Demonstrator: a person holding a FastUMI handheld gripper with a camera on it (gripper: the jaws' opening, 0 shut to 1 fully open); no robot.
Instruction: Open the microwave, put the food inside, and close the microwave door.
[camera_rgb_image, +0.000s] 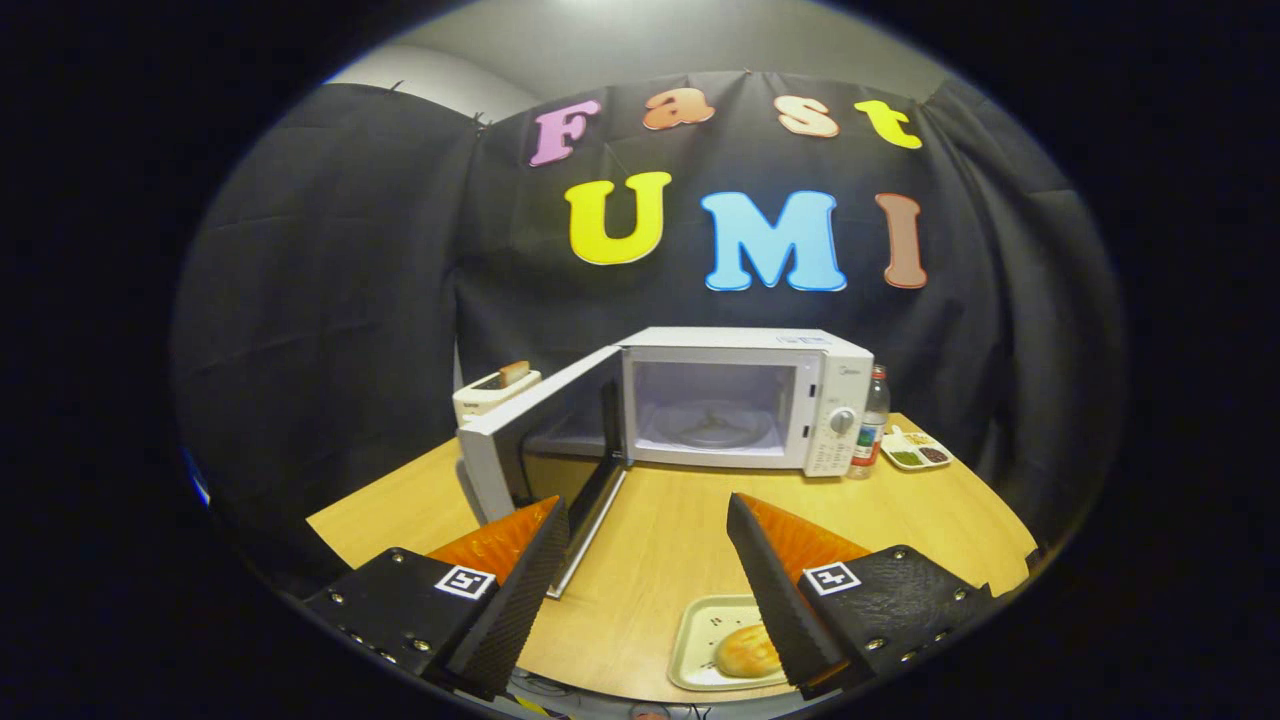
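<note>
A white microwave (745, 408) stands at the back of the wooden table (660, 540). Its door (535, 430) is swung wide open to the left, and the cavity with a glass turntable (712, 422) holds nothing. A round bun (745, 650) lies on a pale tray (700, 640) at the table's near edge, low between the fingers and partly hidden by the right finger. My gripper (648, 512) hangs above the table, open, with nothing between its fingers.
A white toaster (495, 392) with a slice of bread sticking up stands behind the open door. To the right of the microwave are a bottle (872, 420) and a small divided dish (915, 450) of food.
</note>
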